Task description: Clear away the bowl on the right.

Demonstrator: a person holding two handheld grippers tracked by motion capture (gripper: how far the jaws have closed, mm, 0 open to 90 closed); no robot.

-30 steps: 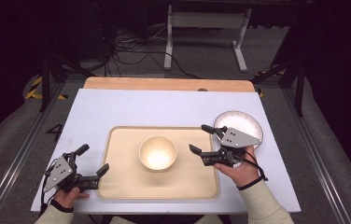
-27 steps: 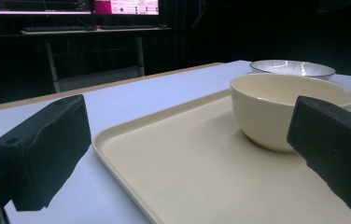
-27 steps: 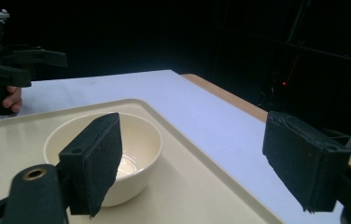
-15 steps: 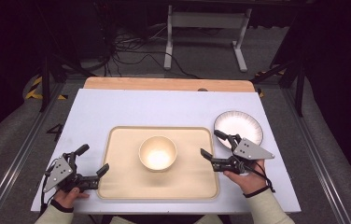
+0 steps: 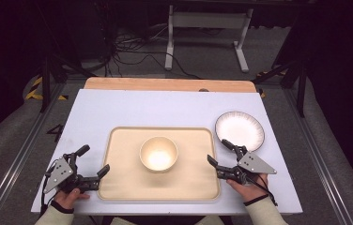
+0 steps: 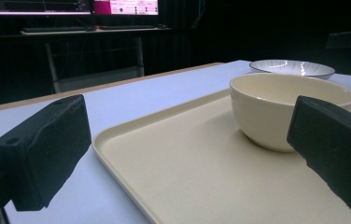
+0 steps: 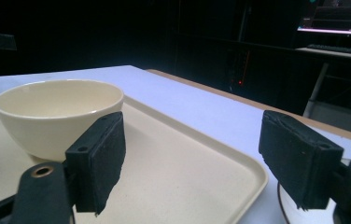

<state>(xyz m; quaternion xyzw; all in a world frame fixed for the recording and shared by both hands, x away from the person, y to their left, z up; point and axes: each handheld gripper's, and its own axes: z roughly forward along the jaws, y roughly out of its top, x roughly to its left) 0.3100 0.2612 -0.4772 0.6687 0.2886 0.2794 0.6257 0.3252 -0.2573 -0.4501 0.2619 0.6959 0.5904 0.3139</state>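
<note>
Two grippers were at the near side of the table (image 5: 132, 105), one at each end of a beige tray (image 5: 123, 187). The left gripper (image 5: 90, 161) was low at the tray's left edge. Its jaws were spread wide and nothing was between them. In the left gripper view one jaw stood over the white table surface and the other over the tray, so the tray's rim (image 6: 117, 158) passed between them without touching either pad. The right gripper (image 5: 218, 152) was at the tray's right edge, and its jaws were also spread, although they had just been closing a little. No thing was pinched between them. In the right gripper view the tray's right rim (image 7: 239, 182) lay between the two black pads, and the pads were apart from it.

A cream bowl (image 5: 158, 153) stood upright in the middle of the tray, well apart from both grippers. It looked empty. A white plate (image 5: 240, 129) with a dark rim lay on the table just beside the tray's far right corner, near the outer jaw of the right gripper. Whether that jaw touched the plate, I could not tell. A hand (image 5: 69, 197) held the left gripper from below, and another hand (image 5: 247, 185) held the right one.
</note>
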